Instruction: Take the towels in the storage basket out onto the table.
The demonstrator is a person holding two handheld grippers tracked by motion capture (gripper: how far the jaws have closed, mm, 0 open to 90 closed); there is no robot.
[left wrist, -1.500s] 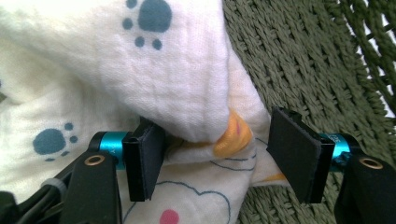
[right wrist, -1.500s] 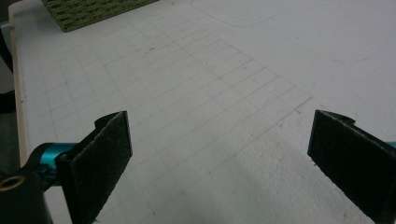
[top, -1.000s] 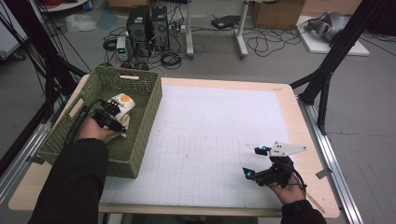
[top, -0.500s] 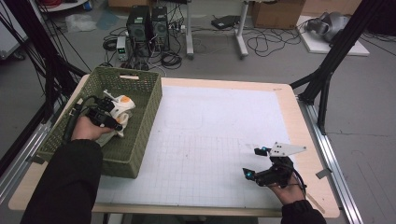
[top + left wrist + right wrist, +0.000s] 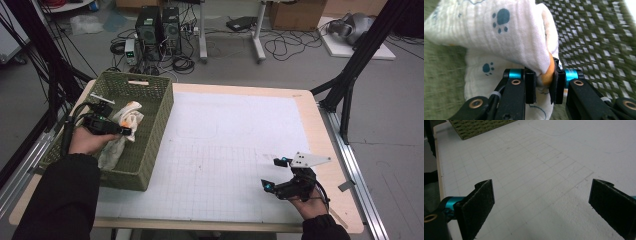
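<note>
Since a second ago my left hand-held gripper (image 5: 125, 131) has come up inside the green woven basket (image 5: 155, 125), and the white cloth with blue paw prints (image 5: 122, 132) has come up with it: earlier it lay bunched low in the basket, and now a fold of it hangs from the jaws with the rest trailing down toward the basket floor. Over that second the jaws have been closing, and from the left gripper view I see them pinching the cloth (image 5: 506, 37) where its orange trim (image 5: 547, 75) shows, with the two black pads (image 5: 530, 87) pressing on the fabric from both sides and only a narrow gap between them. Behind the cloth is the basket's woven wall (image 5: 594, 37), blurred. My right hand-held gripper (image 5: 272, 175) has kept its place near the front right of the desk (image 5: 225, 150), low over the white gridded mat, well apart from the basket. Its jaws stand wide open with nothing between them; in the right gripper view I see the bare mat (image 5: 536, 182) between the two pads and a corner of the basket (image 5: 479, 127) far off at the top.
</note>
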